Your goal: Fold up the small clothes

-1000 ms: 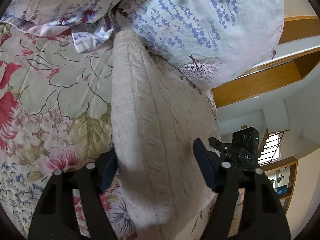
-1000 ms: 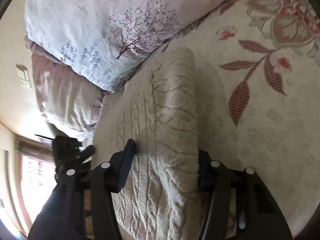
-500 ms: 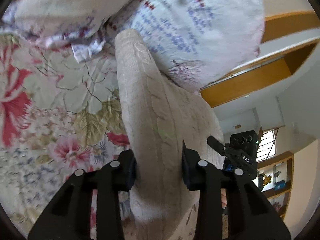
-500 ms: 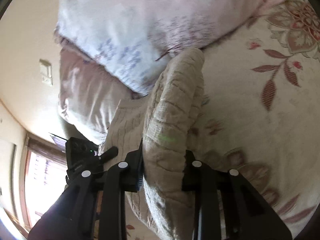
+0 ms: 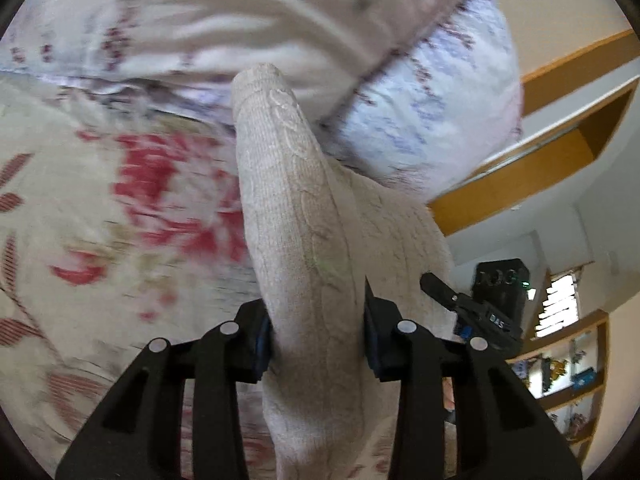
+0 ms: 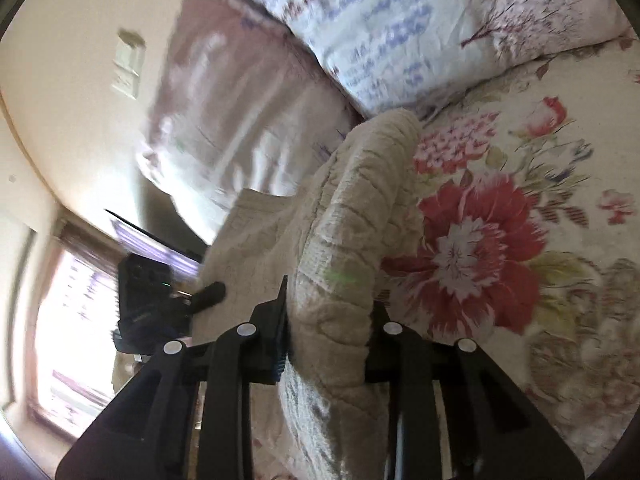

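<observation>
On the floral bedspread (image 5: 100,216), printed with red blooms and lying below two pale flower-patterned pillows (image 6: 400,20), a small beige cable-knit sweater (image 5: 304,240) is raised by one edge into a long ridge that runs toward the pillows. The left gripper (image 5: 316,332) has its black jaws pressed together on one stretch of that raised edge, the knit bunched thick between the blue-lined pads; the right gripper (image 6: 328,320) is clamped the same way on another stretch of the sweater (image 6: 352,240), and each wrist view catches the other tool just beside the fabric. The rest of the garment hangs and drapes onto the bed between them. It looks soft, thick and light, limp rather than stiff, so it should sag wherever it is unsupported and is unlikely to slip from the pads. Holding near the two ends of one edge seems the sound choice, keeping that edge taut so it can be carried over evenly.
</observation>
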### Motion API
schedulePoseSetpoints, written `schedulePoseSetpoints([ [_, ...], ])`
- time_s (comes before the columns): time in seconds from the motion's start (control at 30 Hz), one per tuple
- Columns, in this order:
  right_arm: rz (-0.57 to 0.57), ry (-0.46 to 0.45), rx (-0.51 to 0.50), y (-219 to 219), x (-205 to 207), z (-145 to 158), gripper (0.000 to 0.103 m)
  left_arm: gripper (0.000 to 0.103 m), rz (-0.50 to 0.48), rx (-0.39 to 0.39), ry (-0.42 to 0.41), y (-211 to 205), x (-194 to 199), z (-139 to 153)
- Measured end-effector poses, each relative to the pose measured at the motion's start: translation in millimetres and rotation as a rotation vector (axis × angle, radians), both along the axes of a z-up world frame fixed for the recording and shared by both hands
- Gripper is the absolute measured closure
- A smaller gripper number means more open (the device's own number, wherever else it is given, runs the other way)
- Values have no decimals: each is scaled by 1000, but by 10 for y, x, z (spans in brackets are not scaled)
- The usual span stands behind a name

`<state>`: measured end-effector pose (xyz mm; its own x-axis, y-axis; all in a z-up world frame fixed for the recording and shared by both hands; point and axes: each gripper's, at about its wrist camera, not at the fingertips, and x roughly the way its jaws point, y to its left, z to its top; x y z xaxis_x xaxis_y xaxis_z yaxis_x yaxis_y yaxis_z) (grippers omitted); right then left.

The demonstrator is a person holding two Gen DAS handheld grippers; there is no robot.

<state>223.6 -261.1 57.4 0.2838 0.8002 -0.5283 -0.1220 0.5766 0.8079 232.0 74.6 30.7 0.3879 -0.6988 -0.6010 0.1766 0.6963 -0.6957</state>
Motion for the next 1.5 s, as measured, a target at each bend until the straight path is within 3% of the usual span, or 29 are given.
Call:
schedulePoseSetpoints([
  [0.1, -13, 58, -130, 166, 59, -222, 74, 63, 45, -4, 83, 172, 135, -275],
  [0.2, -37, 127, -80, 108, 119, -329, 70, 60, 65, -55, 98, 241, 166, -405],
  [0.33, -34, 99, -130, 46, 73, -211, 64, 55, 72, -19, 67, 257, 91, -319],
  [0.4, -44, 64, -162, -43, -9, -107, 64, 53, 86, 20, 38, 296, -5, -222],
  [0.53, -122, -177, -315, -213, -329, 347, 64, 47, 142, 167, -121, 306, -332, 102],
  [0.67, -19, -325, -337, -34, -684, 603, 64, 44, 152, 269, -261, 183, -796, 331],
  [0.77, 49, -337, -363, 147, -825, 574, 64, 44, 116, 299, -276, 6, -958, 320],
  [1.0, 115, -311, -463, 352, -902, 392, 64, 40, 58, 532, -331, -455, -1029, 167],
  [1.07, 154, -268, -564, 442, -889, 241, 64, 40, 63, 576, -322, -463, -1001, 110],
  [1.13, 169, -291, -596, 476, -933, 222, 64, 40, 62, 596, -286, -435, -946, 10],
  [1.23, 184, -289, -635, 510, -938, 230, 64, 41, 49, 566, -202, -380, -844, -177],
  [1.5, 252, -362, -749, 599, -1031, 224, 64, 41, 38, 617, -218, -406, -873, -170],
])
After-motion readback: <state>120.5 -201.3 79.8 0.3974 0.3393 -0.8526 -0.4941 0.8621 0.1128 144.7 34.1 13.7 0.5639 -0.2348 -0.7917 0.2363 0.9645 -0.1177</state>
